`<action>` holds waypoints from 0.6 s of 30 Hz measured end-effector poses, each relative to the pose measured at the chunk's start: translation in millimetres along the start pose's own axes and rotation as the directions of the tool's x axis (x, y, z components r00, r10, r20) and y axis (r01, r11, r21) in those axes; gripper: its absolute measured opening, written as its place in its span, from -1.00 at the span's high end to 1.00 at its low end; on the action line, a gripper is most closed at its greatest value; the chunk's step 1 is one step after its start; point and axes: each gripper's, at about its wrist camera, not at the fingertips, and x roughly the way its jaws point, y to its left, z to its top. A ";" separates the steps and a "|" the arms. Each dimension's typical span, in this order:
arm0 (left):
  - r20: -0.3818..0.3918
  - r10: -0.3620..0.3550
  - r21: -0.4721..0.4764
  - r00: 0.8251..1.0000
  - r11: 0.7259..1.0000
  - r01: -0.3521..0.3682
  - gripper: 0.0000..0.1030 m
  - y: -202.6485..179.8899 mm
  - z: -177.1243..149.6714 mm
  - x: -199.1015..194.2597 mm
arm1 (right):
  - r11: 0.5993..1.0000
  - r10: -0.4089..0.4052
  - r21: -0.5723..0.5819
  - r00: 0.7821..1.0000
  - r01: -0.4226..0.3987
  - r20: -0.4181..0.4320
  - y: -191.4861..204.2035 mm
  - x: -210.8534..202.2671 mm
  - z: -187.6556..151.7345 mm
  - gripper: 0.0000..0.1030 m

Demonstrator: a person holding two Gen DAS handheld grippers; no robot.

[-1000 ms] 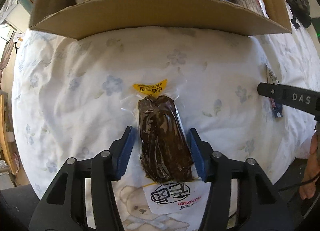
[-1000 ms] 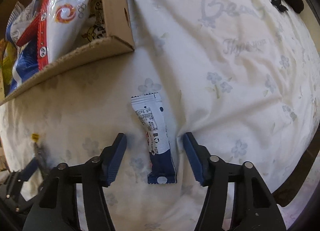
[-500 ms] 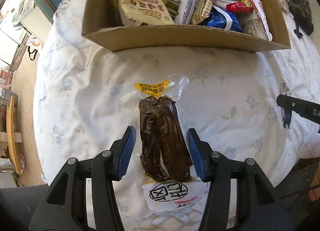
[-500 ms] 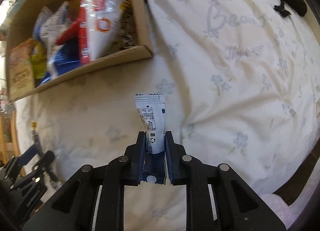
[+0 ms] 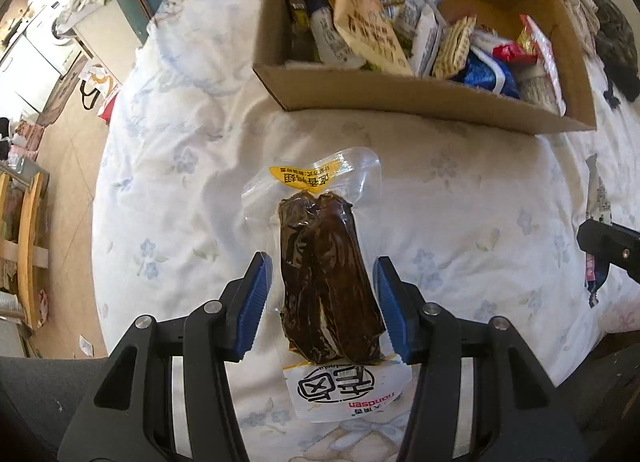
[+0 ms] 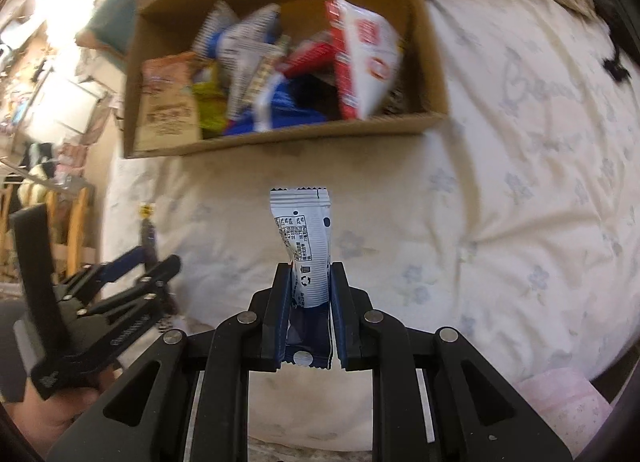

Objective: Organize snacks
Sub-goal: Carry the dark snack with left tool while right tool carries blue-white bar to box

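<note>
Above the bedspread (image 6: 500,198) — both snacks lifted higher.

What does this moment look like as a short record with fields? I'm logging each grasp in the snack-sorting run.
surface: floral bedsheet
left gripper: lifted above the sheet, pads against the vacuum-packed brown snack
right gripper: shut on white-and-blue sachet
sachet: upright, clear of the sheet
container: cardboard box, open, already holding many packets
position: both snacks short of the box
</note>
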 end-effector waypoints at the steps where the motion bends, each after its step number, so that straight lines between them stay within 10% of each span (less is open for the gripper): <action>1: 0.011 0.003 -0.002 1.000 1.000 -0.003 0.05 2.4 0.9 -3.7 | 1.000 0.016 -0.009 1.000 -0.016 0.010 3.3 -2.4 1.7 0.61; 18: 0.293 0.010 -0.045 0.956 0.999 0.003 0.05 28.8 58.3 -108.3 | 0.972 0.231 -0.049 0.914 -0.228 0.333 29.0 -58.7 40.1 0.61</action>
